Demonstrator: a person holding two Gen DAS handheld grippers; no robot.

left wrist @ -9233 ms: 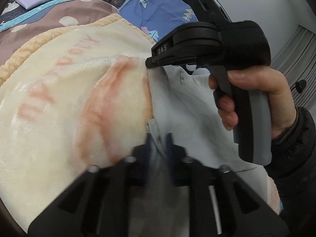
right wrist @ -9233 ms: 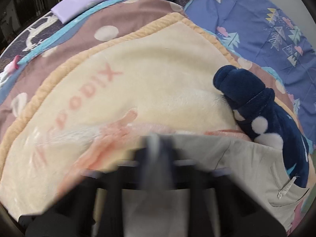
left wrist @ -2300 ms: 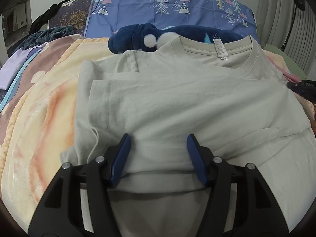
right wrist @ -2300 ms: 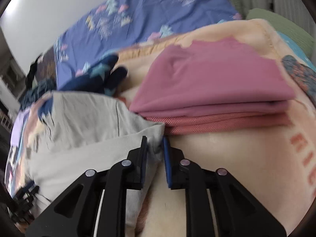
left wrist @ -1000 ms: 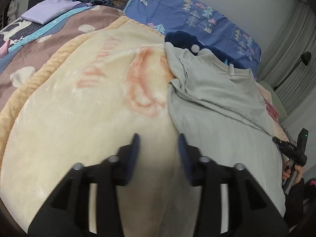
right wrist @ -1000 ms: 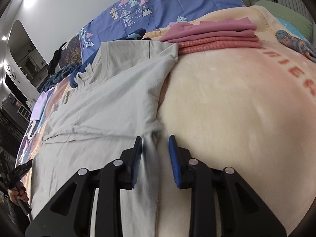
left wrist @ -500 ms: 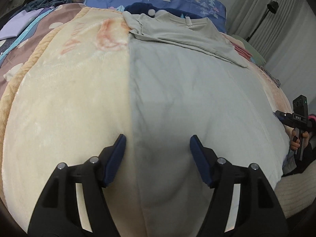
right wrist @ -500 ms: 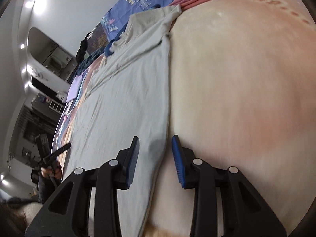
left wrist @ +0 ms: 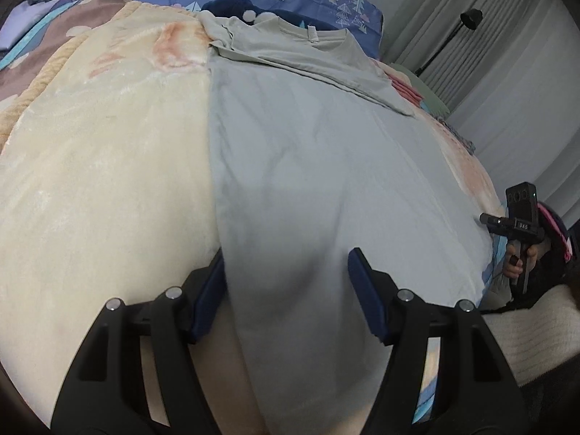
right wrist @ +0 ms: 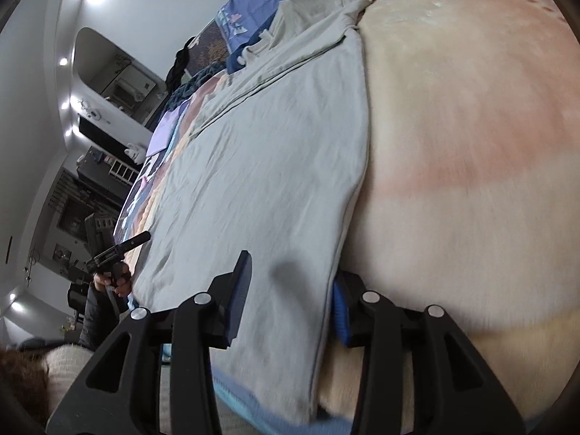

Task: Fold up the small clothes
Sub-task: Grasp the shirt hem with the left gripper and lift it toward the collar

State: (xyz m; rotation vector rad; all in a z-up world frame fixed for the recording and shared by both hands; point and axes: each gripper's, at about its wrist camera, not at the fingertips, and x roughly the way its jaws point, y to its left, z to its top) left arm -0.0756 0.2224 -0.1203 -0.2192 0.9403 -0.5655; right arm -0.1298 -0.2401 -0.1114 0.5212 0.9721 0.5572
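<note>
The grey T-shirt lies flat on the cream blanket, its neck label too small to read. My left hand-held gripper stands apart over its hem; my right hand-held gripper is opening astride its side edge. Grey curtains hang beyond the shirt.

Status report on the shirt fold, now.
Left gripper open, right gripper opening, each astride a bottom corner of the grey T-shirt. Sleeves folded in. Nothing in the way.

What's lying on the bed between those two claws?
Only the grey T-shirt, spread flat on the cream blanket. In the left wrist view it stretches from the left claw across to the right claw.
</note>
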